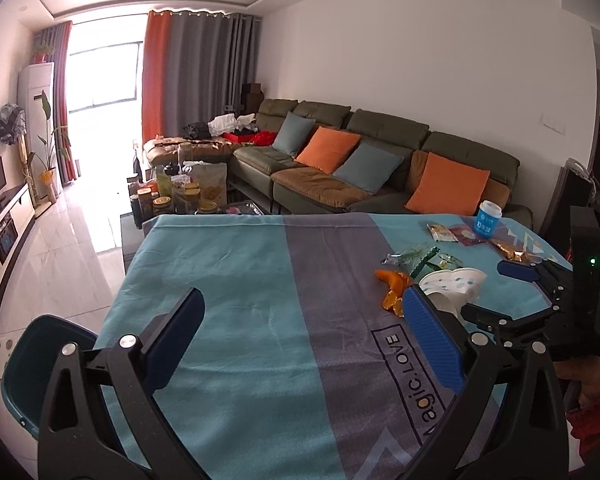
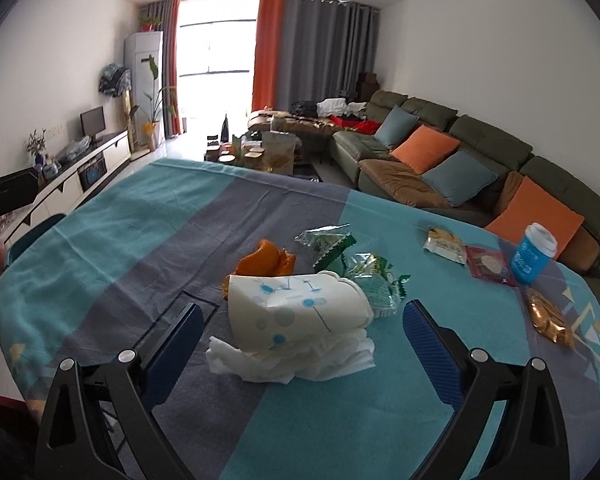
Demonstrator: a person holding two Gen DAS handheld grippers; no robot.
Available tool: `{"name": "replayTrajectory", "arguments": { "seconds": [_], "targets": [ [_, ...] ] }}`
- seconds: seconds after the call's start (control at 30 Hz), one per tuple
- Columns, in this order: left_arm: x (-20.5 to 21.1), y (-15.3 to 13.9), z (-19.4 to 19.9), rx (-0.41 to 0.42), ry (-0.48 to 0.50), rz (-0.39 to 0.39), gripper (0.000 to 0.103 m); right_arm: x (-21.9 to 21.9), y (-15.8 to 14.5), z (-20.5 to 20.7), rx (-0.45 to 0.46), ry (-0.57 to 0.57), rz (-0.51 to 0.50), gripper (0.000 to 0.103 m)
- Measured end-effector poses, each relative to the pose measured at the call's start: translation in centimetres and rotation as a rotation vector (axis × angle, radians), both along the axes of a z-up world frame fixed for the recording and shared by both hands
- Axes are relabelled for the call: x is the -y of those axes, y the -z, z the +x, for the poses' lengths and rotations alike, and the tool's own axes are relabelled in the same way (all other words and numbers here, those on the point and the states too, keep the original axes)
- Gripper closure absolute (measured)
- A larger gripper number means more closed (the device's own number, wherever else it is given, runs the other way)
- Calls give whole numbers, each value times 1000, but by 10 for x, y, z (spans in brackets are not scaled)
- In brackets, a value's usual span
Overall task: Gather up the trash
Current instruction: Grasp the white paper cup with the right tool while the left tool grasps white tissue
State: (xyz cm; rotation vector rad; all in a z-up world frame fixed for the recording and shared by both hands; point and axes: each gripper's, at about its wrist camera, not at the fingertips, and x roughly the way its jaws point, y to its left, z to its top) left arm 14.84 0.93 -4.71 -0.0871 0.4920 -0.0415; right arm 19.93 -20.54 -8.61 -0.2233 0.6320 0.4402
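A crushed white paper cup (image 2: 300,304) with blue dots lies on its side on a crumpled white tissue (image 2: 296,360), on the teal and grey tablecloth (image 2: 140,232). Behind it lie orange peel (image 2: 266,262) and green foil wrappers (image 2: 340,256). My right gripper (image 2: 300,340) is open, its fingers either side of the cup and tissue. My left gripper (image 1: 304,336) is open and empty above bare cloth, left of the pile. The left wrist view shows the cup (image 1: 452,282), the peel (image 1: 394,288) and the right gripper (image 1: 480,288).
Snack packets (image 2: 446,246), a dark red packet (image 2: 490,266), a gold wrapper (image 2: 548,318) and a blue upright cup (image 2: 534,254) sit at the table's right. A teal bin (image 1: 40,368) stands below the table's left edge. A sofa (image 2: 480,152) is behind.
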Motion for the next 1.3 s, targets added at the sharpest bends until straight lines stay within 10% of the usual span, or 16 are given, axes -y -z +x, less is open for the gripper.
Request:
{"name": "replayTrajectory", "arguments": {
  "seconds": [0.73,1.3],
  "targets": [
    [13,24,43,-81,25,-13,6,7,12,28,-112,-33,53,26],
    [57,32,46,-92,185,3,6,51,-39,3,-17,35,235,27]
  ]
}}
